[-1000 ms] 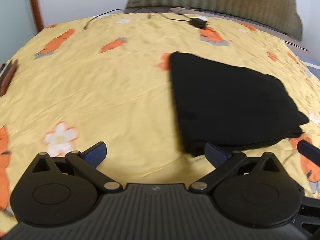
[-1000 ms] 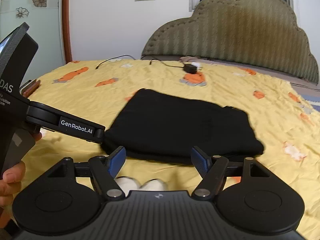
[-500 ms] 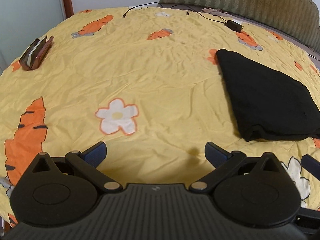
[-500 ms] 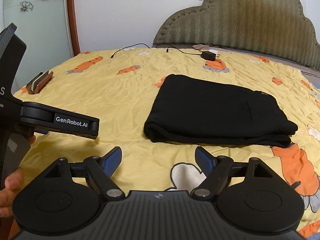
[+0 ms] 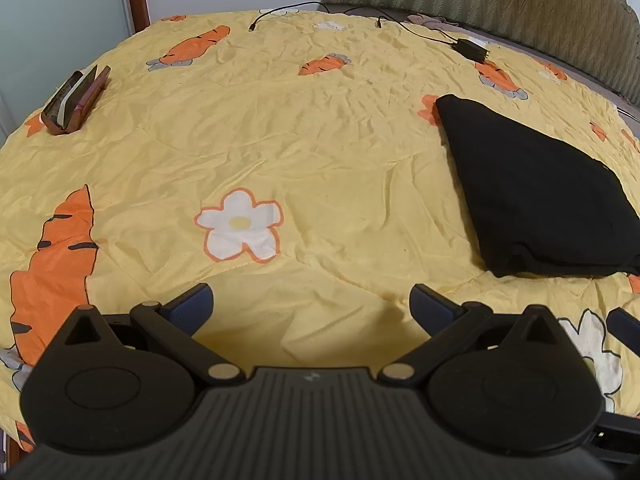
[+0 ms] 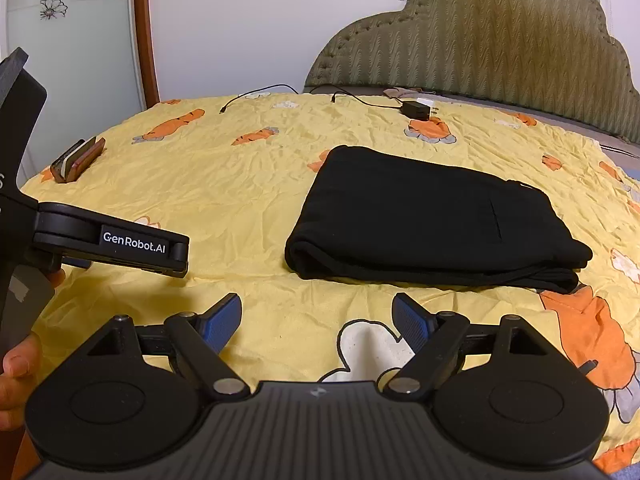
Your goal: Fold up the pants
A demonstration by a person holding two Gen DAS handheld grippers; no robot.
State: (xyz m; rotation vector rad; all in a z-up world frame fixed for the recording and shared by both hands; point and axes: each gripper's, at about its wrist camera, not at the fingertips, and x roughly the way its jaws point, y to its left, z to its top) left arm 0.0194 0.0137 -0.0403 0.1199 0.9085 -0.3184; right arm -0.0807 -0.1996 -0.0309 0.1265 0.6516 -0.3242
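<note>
The black pants [image 6: 424,224] lie folded into a thick rectangle on the yellow carrot-print bedspread [image 6: 248,184]. In the left wrist view the pants [image 5: 536,196] sit at the right, well clear of my left gripper [image 5: 310,306], which is open over bare bedspread. My right gripper [image 6: 318,318] is open too, a short way in front of the pants' near folded edge, nothing between its fingers. The left gripper's body [image 6: 108,244] shows at the left of the right wrist view, held by a hand [image 6: 16,376].
A brown case [image 5: 76,100] lies at the bed's far left edge. A black charger [image 6: 418,110] with cables rests near the padded headboard [image 6: 480,40]. A glass door with a wooden frame [image 6: 142,32] stands to the left.
Both grippers have pulled back from the folded pants, and the left one has shifted to the left. The right jaws stand a little wider. In the last half second nothing has moved.
</note>
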